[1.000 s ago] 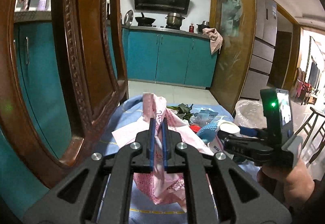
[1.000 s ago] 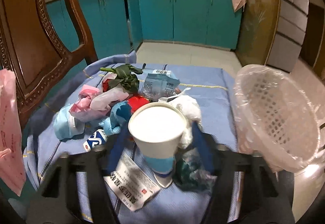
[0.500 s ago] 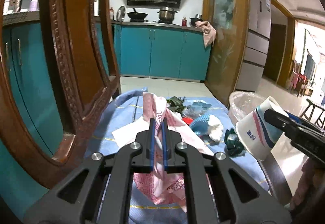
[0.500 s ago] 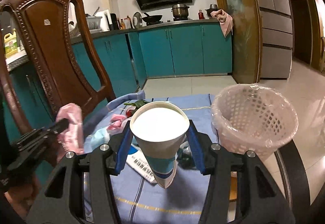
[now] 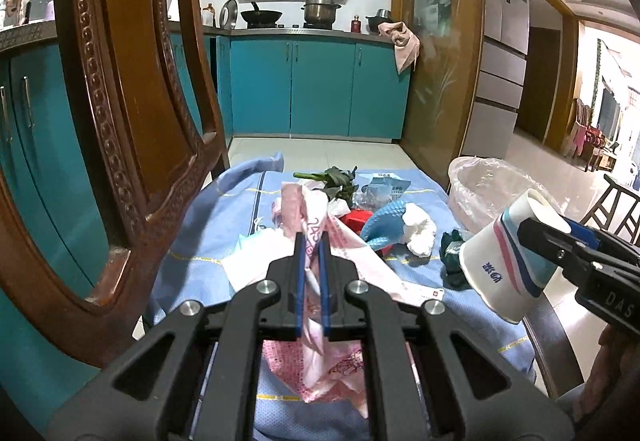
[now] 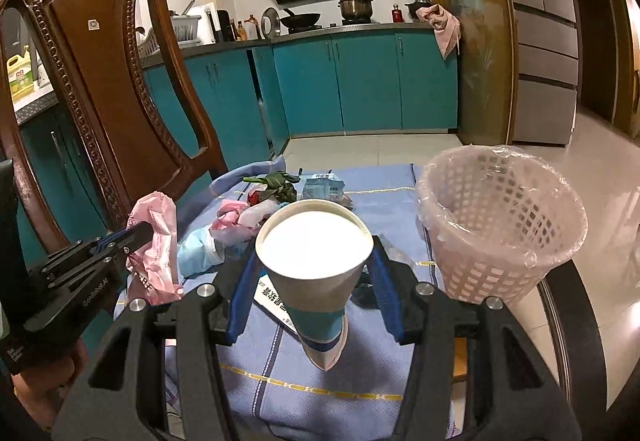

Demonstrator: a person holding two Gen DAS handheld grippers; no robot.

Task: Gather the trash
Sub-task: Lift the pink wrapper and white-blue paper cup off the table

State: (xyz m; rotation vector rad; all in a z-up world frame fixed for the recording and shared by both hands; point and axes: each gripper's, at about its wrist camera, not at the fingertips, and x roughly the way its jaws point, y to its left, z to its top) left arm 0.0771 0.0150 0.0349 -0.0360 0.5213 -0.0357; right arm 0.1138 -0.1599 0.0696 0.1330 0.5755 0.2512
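Through your left wrist camera, your left gripper (image 5: 312, 241) is pressed nearly together, pinching a pink plastic bag (image 5: 320, 365) that hangs above the blue cloth (image 5: 240, 209). At far right your right gripper (image 5: 548, 237) holds a paper cup (image 5: 504, 269) on its side, just beside the lined basket (image 5: 480, 181).

Through your right wrist camera, your right gripper (image 6: 314, 261) clamps the paper cup (image 6: 314, 241), its mouth facing you. The pink basket (image 6: 500, 225) stands at right on the cloth. More trash (image 6: 256, 209) lies beyond the cup, near a wooden chair (image 6: 104, 81).
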